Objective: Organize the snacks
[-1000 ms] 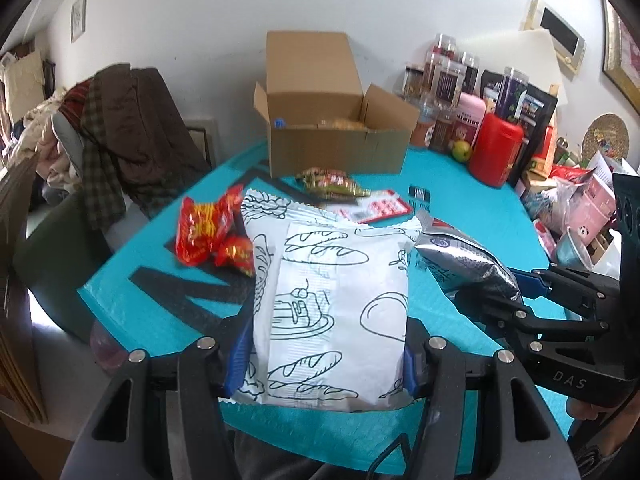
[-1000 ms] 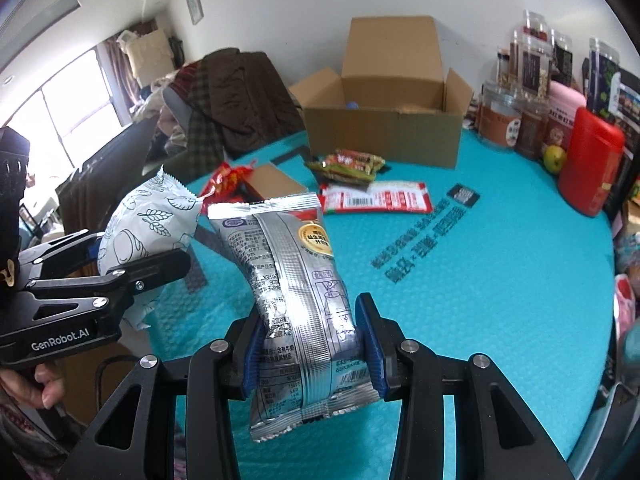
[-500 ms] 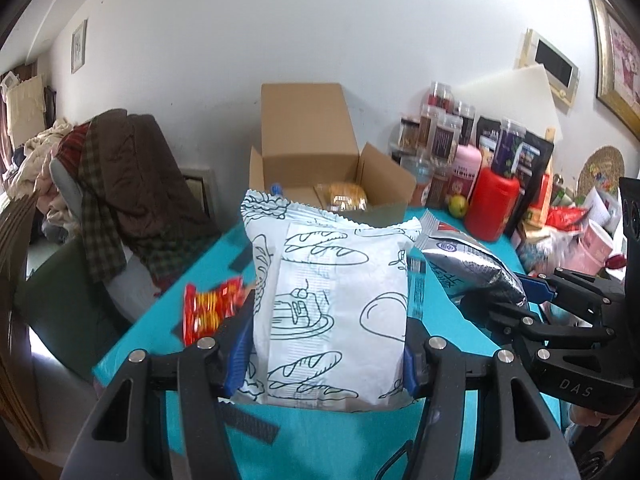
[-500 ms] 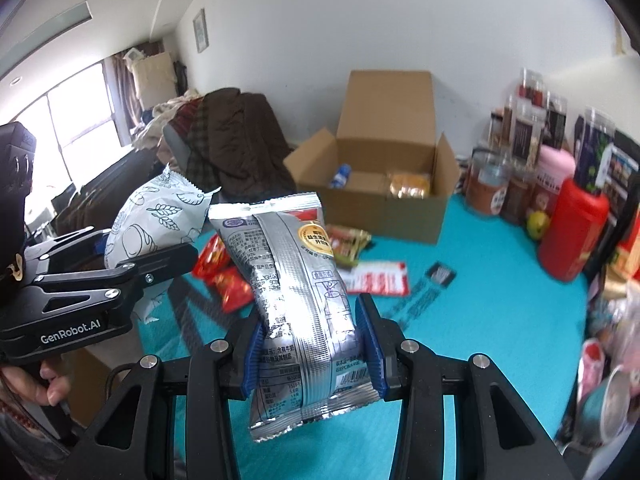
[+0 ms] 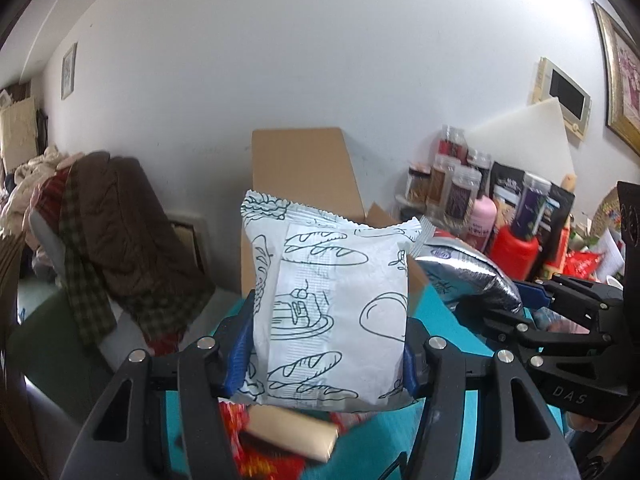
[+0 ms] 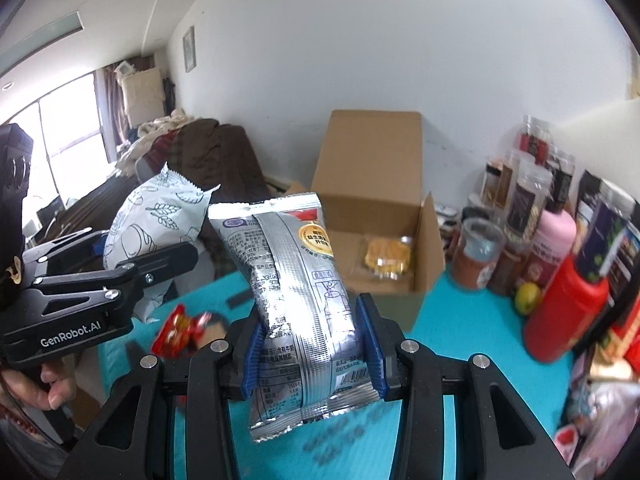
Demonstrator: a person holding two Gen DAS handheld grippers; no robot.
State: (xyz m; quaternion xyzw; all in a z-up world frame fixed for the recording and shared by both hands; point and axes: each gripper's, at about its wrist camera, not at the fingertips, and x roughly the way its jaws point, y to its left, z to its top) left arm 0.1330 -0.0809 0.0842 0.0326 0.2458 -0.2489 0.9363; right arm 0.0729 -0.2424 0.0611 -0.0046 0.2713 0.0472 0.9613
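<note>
Left wrist view: the left gripper (image 5: 328,344) clamps a white bread-print packet (image 5: 328,304) upright. Right wrist view: the right gripper (image 6: 310,344) pinches a silver snack pouch (image 6: 296,288); only here does the open cardboard box (image 6: 376,216) show a yellow snack packet (image 6: 386,258) inside.

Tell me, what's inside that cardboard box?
A yellow snack packet lies in the box. The silver bag in front covers the box's left part, so more may hide there.
</note>
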